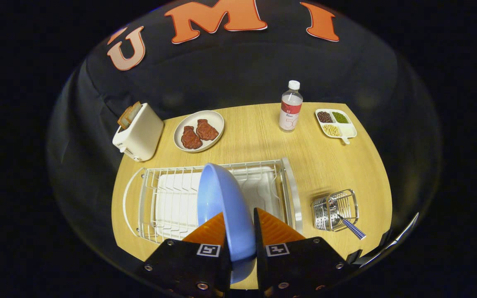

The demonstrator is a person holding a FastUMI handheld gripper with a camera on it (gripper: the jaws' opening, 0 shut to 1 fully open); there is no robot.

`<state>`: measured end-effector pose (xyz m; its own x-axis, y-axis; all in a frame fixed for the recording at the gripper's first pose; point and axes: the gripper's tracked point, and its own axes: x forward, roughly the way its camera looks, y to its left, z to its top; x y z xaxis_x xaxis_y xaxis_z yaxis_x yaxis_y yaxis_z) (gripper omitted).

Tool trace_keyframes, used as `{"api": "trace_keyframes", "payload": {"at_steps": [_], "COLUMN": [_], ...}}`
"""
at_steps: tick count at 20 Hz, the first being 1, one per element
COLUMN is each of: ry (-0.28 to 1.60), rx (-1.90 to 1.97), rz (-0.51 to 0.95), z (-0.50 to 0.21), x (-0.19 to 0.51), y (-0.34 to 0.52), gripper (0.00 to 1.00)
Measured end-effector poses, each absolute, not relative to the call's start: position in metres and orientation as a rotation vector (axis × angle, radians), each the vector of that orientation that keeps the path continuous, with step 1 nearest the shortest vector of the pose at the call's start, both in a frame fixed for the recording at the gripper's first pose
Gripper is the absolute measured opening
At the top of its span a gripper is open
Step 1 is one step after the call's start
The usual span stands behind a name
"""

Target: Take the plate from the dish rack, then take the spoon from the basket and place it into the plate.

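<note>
A light blue plate stands on edge between my two fingers, held up above the white wire dish rack. My gripper is shut on the plate's rim, one finger on each face. Right of the rack stands a small metal basket with a spoon in it, its blue checked handle leaning out toward me.
Beyond the rack on the wooden table are a white toaster with bread in it, a plate with two pieces of meat, a water bottle and a divided tray of beans. Bare tabletop lies between the rack and the bottle.
</note>
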<state>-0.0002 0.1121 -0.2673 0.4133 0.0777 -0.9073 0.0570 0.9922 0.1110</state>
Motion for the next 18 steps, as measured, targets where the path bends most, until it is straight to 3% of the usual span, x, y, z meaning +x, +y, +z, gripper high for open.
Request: {"api": "trace_keyframes", "payload": {"at_steps": [11, 18], "ry": [1.114, 1.127], "rx": [0.262, 0.354], "rz": [0.103, 0.175], "z": [-0.231, -0.246], "x": [-0.056, -0.109], "y": [0.082, 0.067], "gripper": [0.24, 0.24]}}
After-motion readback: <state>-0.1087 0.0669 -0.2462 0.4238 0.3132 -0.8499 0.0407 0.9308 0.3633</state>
